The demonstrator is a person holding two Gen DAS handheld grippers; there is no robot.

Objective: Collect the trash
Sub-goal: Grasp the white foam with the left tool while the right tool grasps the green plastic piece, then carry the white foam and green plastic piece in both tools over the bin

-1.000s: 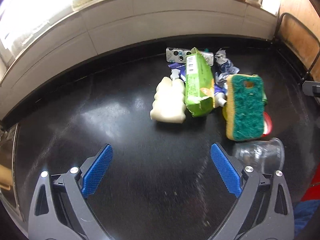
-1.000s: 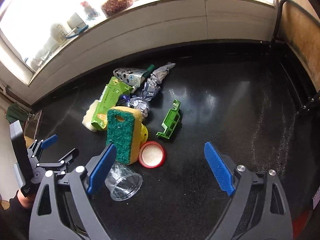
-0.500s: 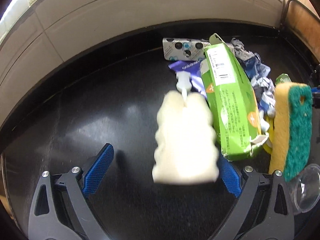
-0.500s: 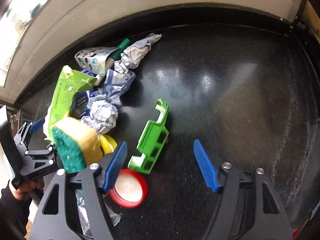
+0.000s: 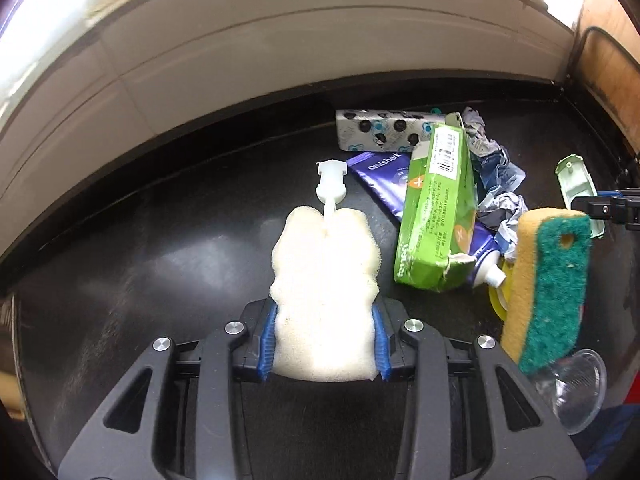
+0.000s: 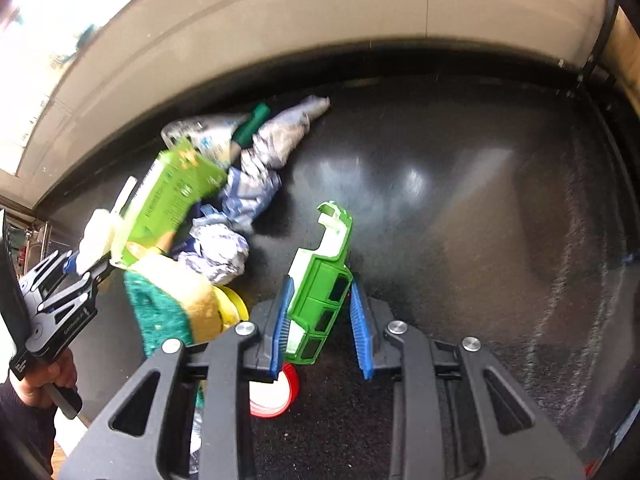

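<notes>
1. The left gripper pinches a cream-white foam sponge head with a white plastic stem; its blue pads press into both sides of the foam, and the stem points away towards the pale tiled wall.
2. The right gripper has its blue pads drawn in around a green and white plastic toy truck body. The left pad touches the toy's side; whether the right pad touches it cannot be told.
3. The toy lies on the black speckled countertop, well apart from the wall.
4. Just right of the foam head lies a torn green cardboard carton, resting over a purple toothpaste tube.
5. Behind them sits a silver spotted wrapper, and crumpled blue-grey paper lies beside the carton.
6. A yellow sponge with a green scouring face stands on edge, tilted, near the carton's torn end.
7. A clear plastic cup lies on its side below that sponge.
8. A red-rimmed white lid rests flat under the right gripper's left finger.
</notes>
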